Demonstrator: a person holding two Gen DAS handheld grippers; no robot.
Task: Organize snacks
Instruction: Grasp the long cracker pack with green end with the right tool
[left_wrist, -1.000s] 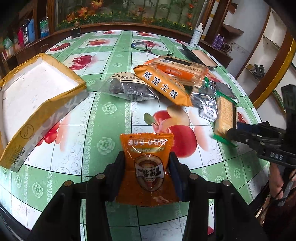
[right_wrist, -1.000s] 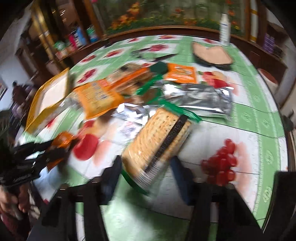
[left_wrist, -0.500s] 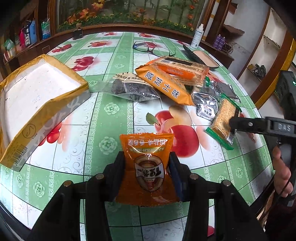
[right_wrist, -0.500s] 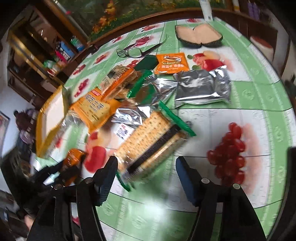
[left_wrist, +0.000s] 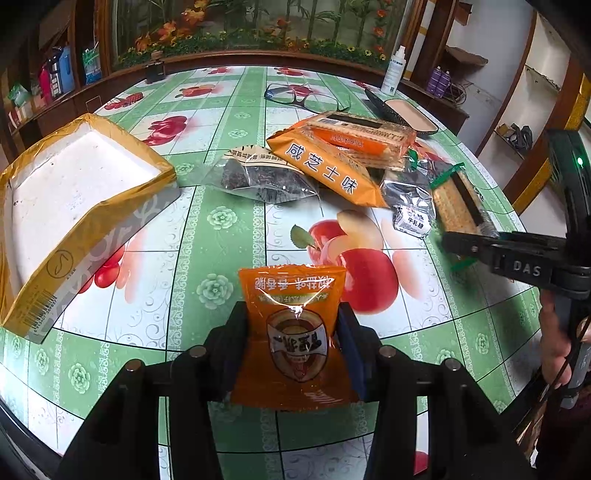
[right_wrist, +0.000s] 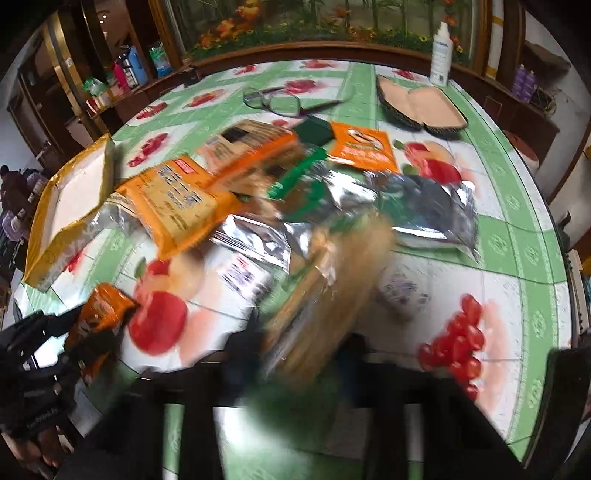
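1. Your left gripper (left_wrist: 293, 349) pinches an orange snack pouch (left_wrist: 293, 332) by its sides, the pouch upside down to the camera and hanging over the near edge of the table (left_wrist: 229, 110).

2. Your right gripper (right_wrist: 299, 354) is closing its jaws around a cracker pack (right_wrist: 328, 291). The picture is blurred there, so you cannot tell whether the pads already press on it. In the left view the pack (left_wrist: 458, 199) lies near the table's right edge, tilted, with the gripper's black finger (left_wrist: 469, 242) at its near end.

3. Just beyond and left of the cracker pack sits the snack pile: silver foil packets (left_wrist: 406, 190), a long orange bag with white characters (left_wrist: 325, 170), a boxy orange biscuit pack (left_wrist: 362, 136) resting on that bag, and a clear bag of dark pieces (left_wrist: 258, 175) to the left.

4. The open box (left_wrist: 74, 195) with yellow walls and a white floor stands at the table's left edge, one corner towards the pile, well apart from it.

5. Free room — a bare stretch of tablecloth runs between the box and the pile and down to the near edge under your left gripper.

6. Towards the far edge lie spectacles (left_wrist: 295, 96), an opened spectacle case (left_wrist: 402, 114) and a white bottle (left_wrist: 393, 70) — clear of the snacks.

7. Both grippers point steeply down; your right hand (left_wrist: 554, 332) grips its handle off the table's right edge.
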